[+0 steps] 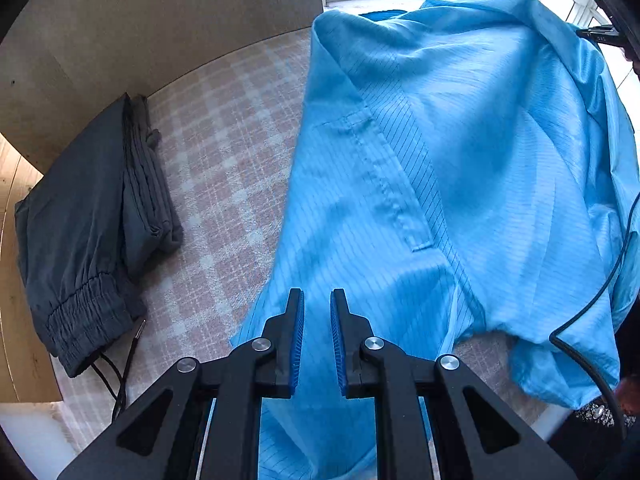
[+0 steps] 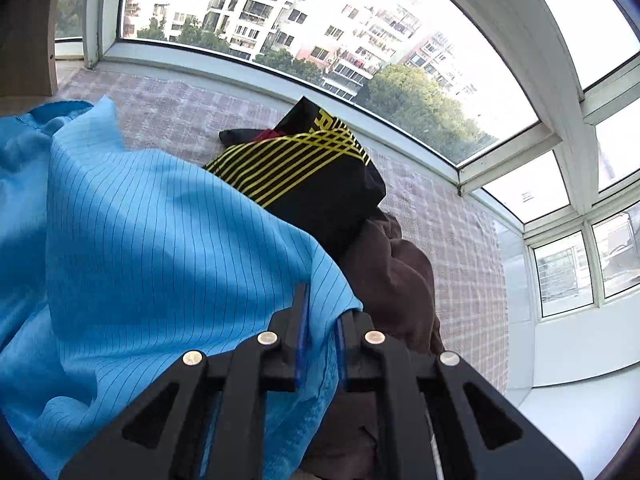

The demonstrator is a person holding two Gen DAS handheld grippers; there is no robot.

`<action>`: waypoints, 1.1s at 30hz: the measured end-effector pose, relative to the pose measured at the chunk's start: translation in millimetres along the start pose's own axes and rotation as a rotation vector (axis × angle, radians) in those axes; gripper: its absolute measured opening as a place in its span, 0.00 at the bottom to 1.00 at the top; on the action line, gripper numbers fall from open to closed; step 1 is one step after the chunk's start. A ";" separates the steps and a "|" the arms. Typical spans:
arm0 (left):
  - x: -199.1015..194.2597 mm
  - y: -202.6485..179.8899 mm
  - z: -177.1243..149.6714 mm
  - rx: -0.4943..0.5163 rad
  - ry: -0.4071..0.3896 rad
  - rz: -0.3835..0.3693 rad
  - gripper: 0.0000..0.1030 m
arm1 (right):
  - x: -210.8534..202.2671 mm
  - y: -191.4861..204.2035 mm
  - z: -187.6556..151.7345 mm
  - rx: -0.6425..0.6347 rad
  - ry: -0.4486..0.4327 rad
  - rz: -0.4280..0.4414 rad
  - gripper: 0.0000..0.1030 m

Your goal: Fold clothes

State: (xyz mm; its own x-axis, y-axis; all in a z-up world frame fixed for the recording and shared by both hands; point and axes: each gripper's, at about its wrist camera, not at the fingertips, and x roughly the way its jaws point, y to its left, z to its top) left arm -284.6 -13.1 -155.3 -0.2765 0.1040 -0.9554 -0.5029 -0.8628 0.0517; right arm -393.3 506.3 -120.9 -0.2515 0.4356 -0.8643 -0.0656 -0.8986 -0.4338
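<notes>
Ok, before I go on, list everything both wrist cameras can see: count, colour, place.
blue garment: one, light blue with thin dark stripes, spread over the checked cover, one edge lifted
grey trousers: one, dark grey, folded, on the cover left of the blue garment
black garment: one, black with yellow lines, on top of the pile beyond the blue garment
brown garment: one, dark brown, under the black one
checked cover: one, pink and white, under all the clothes
windows: several panes, white frames, behind the surface
black cable: one, hanging across the blue garment's right side
left tongs: black with blue pads, open, above the blue garment
right tongs: black with blue pads, blue fabric between the fingers
</notes>
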 end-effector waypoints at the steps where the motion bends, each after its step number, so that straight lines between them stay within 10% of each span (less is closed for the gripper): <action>1: -4.9 -3.5 -3.9 -0.014 -0.006 -0.010 0.13 | 5.6 -5.3 -5.3 0.021 0.026 0.070 0.12; 12: -52.2 -120.7 -73.9 0.081 0.017 -0.213 0.25 | -28.9 -17.4 -172.4 0.022 -0.046 0.328 0.38; 19: -57.0 -190.5 -95.0 0.274 -0.003 -0.116 0.30 | -19.7 20.0 -274.2 0.064 0.004 0.413 0.42; 25: -27.7 -218.3 -80.1 0.390 -0.012 -0.092 0.30 | -1.0 26.1 -308.5 0.126 0.057 0.440 0.42; 27: -16.8 -219.8 -75.3 0.398 0.021 -0.115 0.00 | 1.5 27.8 -309.3 0.132 0.055 0.433 0.42; 33: -26.8 -200.3 -64.0 0.345 0.005 -0.182 0.00 | -10.8 47.3 -308.0 0.114 0.030 0.415 0.42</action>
State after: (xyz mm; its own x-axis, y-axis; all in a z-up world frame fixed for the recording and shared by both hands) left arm -124.1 125.2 -158.6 -0.1534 0.2367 -0.9594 -0.7895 -0.6133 -0.0251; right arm -96.3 475.3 -210.5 -0.2507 0.0362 -0.9674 -0.0712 -0.9973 -0.0189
